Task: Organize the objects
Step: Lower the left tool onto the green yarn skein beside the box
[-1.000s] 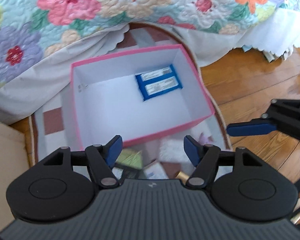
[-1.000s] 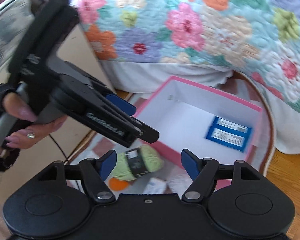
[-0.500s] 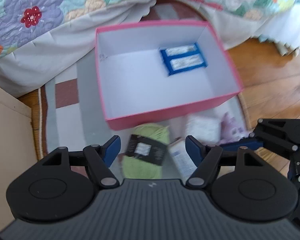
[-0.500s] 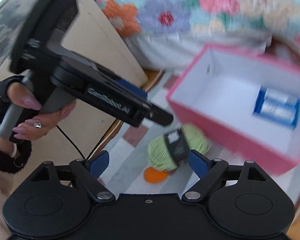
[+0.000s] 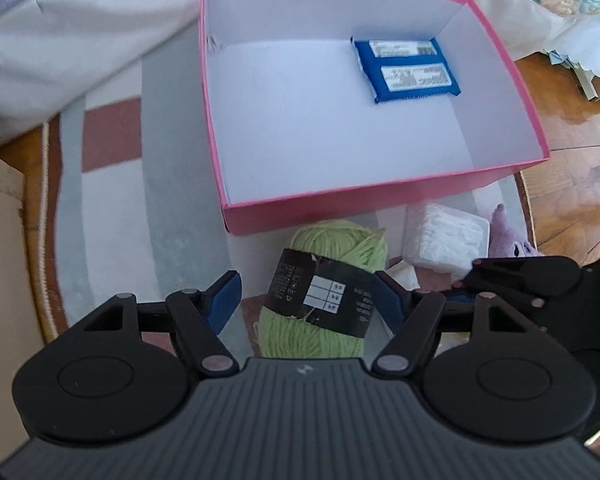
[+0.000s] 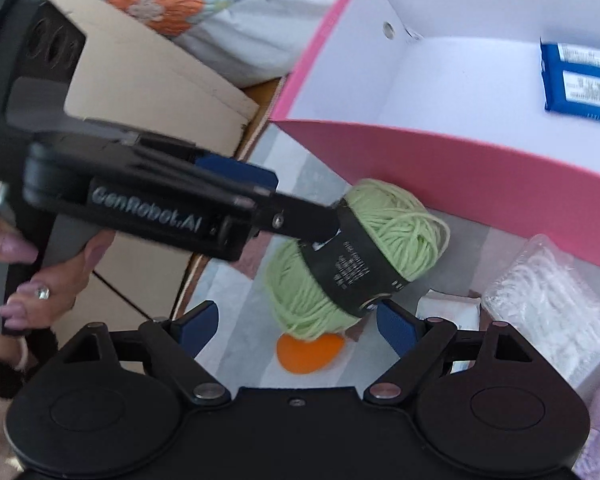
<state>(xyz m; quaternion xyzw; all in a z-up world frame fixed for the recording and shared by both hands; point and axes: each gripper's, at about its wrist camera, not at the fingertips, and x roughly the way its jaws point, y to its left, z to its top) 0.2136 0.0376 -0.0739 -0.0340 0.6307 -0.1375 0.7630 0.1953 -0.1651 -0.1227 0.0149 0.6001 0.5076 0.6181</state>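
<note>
Beside the pink cardboard box (image 5: 364, 208), at its 6 o'clock, the green yarn skein (image 5: 332, 280) now sits between the spread left tongs (image 5: 306, 294), unpinched; both tongs have lowered, right tongs (image 6: 296, 320) just widened, empty.

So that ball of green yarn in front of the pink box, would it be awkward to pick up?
Probably not. The green yarn looks soft and loosely wound, so it should squash under the left gripper rather than slip. It seems light for its bulk. Its rounded shape might roll if nudged, and the paper band could slide.
</note>
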